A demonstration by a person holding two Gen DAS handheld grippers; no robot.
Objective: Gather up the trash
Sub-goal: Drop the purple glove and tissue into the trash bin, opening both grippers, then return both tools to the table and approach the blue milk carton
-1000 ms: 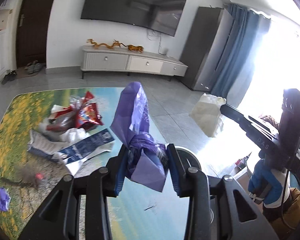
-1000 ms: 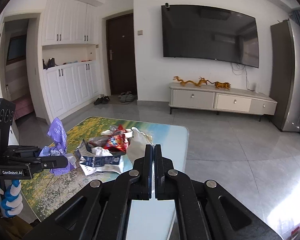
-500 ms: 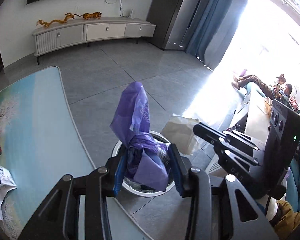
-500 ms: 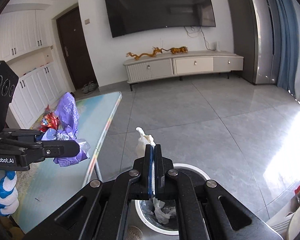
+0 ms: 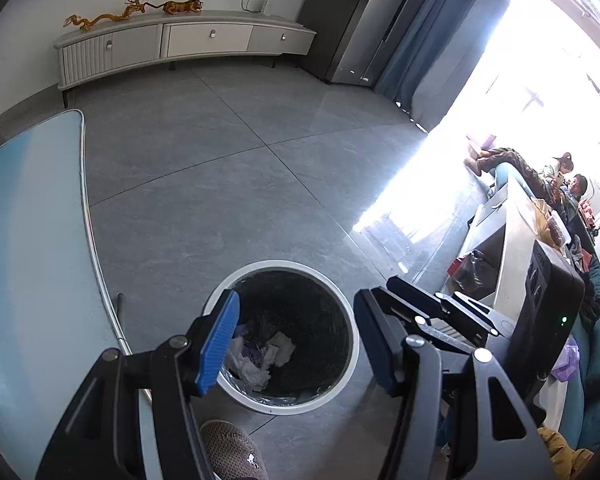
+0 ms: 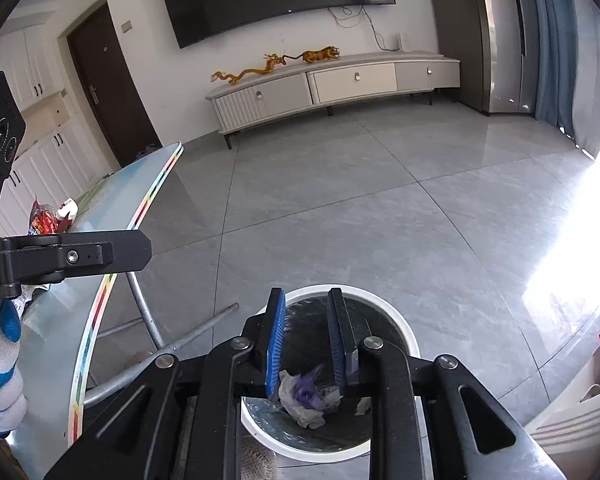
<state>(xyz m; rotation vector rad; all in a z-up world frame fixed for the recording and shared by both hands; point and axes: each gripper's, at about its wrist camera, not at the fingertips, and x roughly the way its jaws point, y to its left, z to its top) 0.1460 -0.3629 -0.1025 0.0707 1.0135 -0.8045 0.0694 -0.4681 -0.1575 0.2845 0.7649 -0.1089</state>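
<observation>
A round white-rimmed trash bin [image 5: 350, 312] with a dark liner stands on the grey floor beside the table; it also shows in the right wrist view [image 6: 402, 330]. Crumpled white and purple trash [image 5: 260, 356] lies at its bottom, seen too in the right wrist view [image 6: 306, 394]. My left gripper [image 5: 296, 340] is open and empty above the bin. My right gripper [image 6: 306, 340] is open and empty over the bin as well. Red snack wrappers [image 6: 48, 220] lie on the table at the far left.
The glass table [image 5: 32, 240] with a landscape print is on the left, its metal legs [image 6: 148, 328] near the bin. A slipper [image 5: 230, 452] is by the bin. A white TV cabinet [image 6: 332, 84] stands along the far wall. A sofa and clutter [image 5: 540, 240] are on the right.
Both grippers have opened. The purple bag left my left gripper and the white wrapper left my right gripper; both now lie in the bin. Both views tilted further down over the bin.
</observation>
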